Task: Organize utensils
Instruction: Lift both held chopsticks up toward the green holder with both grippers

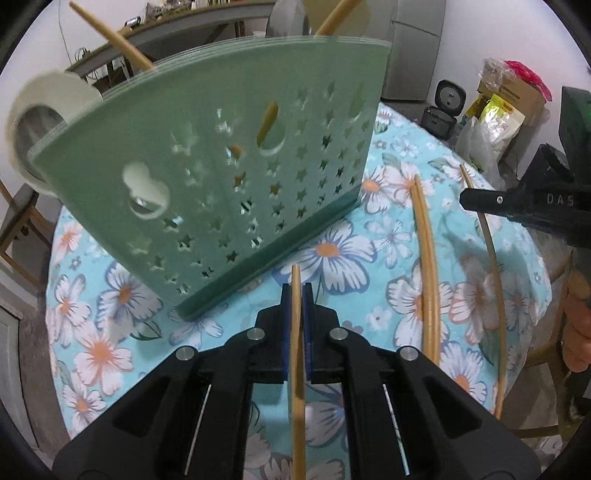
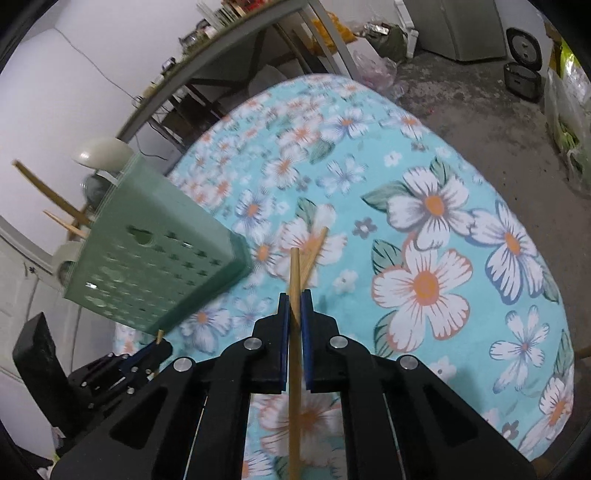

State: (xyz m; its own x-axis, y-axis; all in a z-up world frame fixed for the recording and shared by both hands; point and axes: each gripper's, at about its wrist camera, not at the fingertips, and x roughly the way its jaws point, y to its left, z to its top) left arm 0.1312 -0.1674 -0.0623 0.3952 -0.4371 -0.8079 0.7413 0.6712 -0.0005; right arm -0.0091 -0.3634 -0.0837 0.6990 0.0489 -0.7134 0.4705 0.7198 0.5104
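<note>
A green utensil holder [image 1: 221, 166] with star-shaped holes stands on the flowered tablecloth [image 1: 332, 251]. White spoons [image 1: 40, 110] and chopsticks [image 1: 107, 33] stick out of its top. My left gripper [image 1: 296, 291] is shut on a single wooden chopstick [image 1: 296, 350] just in front of the holder's base. In the right wrist view my right gripper [image 2: 294, 299] is shut on another chopstick [image 2: 294, 273], with the holder [image 2: 155, 258] to its left. The left gripper [image 2: 157, 345] shows low on the left there. The right gripper [image 1: 469, 199] appears at the right edge of the left wrist view.
Two chopsticks [image 1: 424, 258] lie side by side on the cloth, right of the holder. A blurred chopstick [image 2: 316, 247] lies just beyond my right fingertips. The round table's edge [image 2: 517, 206] drops to a concrete floor with bags and a rice cooker [image 2: 522, 79].
</note>
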